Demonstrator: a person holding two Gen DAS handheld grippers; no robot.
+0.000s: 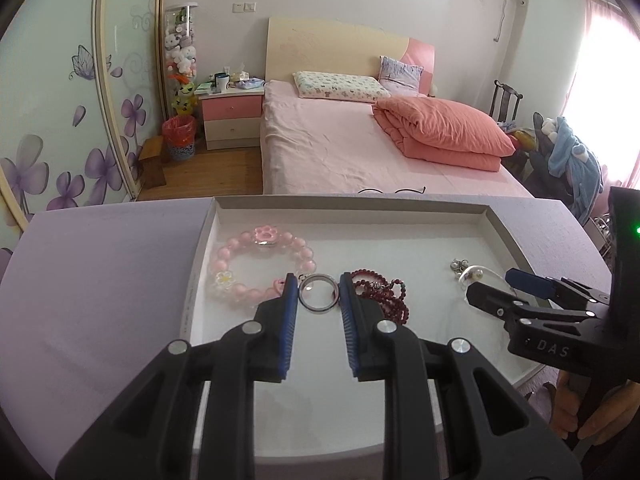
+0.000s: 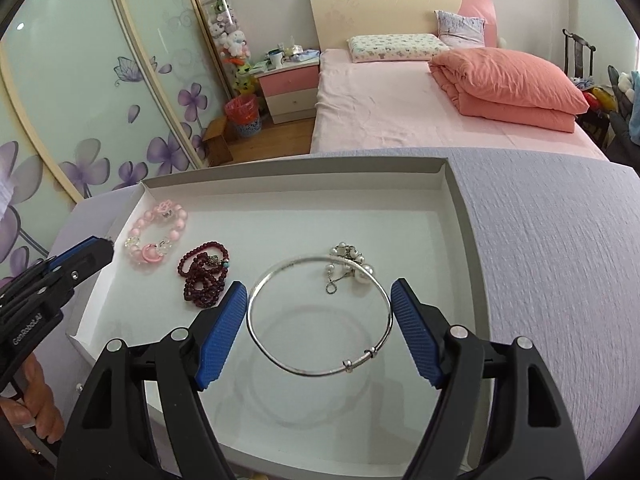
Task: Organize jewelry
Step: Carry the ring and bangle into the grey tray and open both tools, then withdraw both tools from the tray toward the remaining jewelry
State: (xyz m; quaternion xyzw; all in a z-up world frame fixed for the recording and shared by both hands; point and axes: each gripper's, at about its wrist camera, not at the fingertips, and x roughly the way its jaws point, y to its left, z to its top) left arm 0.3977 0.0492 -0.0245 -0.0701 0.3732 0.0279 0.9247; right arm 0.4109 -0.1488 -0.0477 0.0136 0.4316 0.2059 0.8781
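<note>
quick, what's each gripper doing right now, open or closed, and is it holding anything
Left gripper: closed on a small round silver-rimmed ring.
Right gripper: closed on a thin silver wire bangle, pads at its sides, lifted above the tray.

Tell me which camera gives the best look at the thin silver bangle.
The right wrist view. There the whole silver bangle shows as a full hoop, held between the right gripper pads above the white tray. The left wrist view shows only a pale arc of it at that gripper's tip.
</note>
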